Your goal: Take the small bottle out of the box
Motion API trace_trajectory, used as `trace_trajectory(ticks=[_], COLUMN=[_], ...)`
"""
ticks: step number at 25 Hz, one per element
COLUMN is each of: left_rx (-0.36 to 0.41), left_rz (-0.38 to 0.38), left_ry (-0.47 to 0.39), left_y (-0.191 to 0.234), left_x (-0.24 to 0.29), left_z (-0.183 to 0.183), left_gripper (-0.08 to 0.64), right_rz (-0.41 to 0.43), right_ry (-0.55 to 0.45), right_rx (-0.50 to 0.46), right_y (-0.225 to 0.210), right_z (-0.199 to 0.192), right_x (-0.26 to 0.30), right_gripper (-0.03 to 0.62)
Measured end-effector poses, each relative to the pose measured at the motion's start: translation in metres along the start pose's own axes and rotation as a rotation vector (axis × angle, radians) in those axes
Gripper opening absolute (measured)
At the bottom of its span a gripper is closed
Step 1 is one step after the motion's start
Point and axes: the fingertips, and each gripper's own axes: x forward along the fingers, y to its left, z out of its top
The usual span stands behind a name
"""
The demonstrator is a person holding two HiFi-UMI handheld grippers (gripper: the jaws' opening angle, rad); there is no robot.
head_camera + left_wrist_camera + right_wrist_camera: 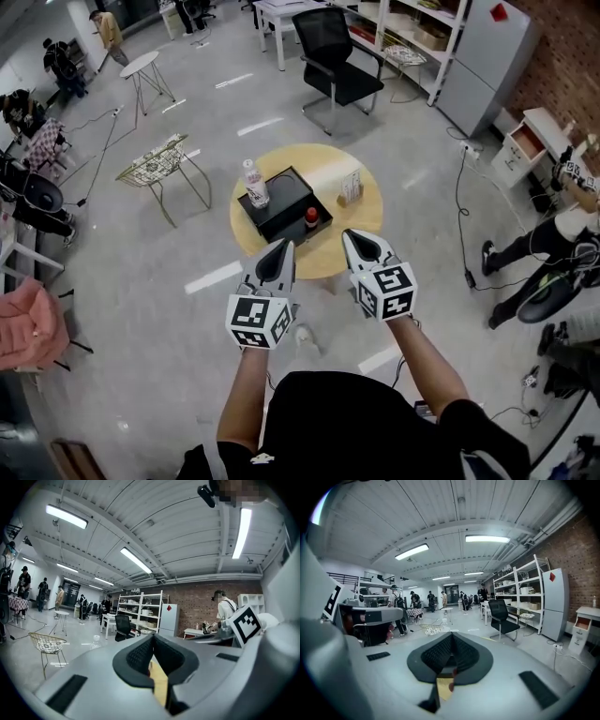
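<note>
A small bottle with a red cap (311,217) stands in the near right part of an open black box (286,208) on a round yellow table (361,217). Both grippers hover side by side over the table's near edge, short of the box and touching nothing. The left gripper (279,251) is shut and empty, its jaws meeting at the tip (152,641) in the left gripper view. The right gripper (359,242) is shut too, with nothing between its fingers (450,641). The bottle lies between the two tips and a little beyond them.
A taller clear water bottle (254,183) stands at the box's far left corner. A small amber item (349,190) sits on the table right of the box. A black office chair (336,66) and a wire side table (159,164) stand beyond; people are at the room's edges.
</note>
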Motion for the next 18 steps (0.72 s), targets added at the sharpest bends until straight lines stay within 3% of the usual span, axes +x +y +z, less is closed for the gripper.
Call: trace_trajectory(ticks=[10, 18], left_rx=[-0.032, -0.046], left_rz=[-0.037, -0.099], left_ry=[0.015, 0.030], left_y=[0.070, 0.099], left_x=[0.036, 0.063], left_z=[0.009, 0.002], left_gripper=[0.011, 0.011], right_rz=[-0.047, -0.094], right_ry=[0.035, 0.058], right_rx=[-0.006, -0.019], right_y=[0.002, -0.002], right_z=[0.017, 0.016], right_x=[0.069, 0.109], right_gripper=[0.002, 0.002])
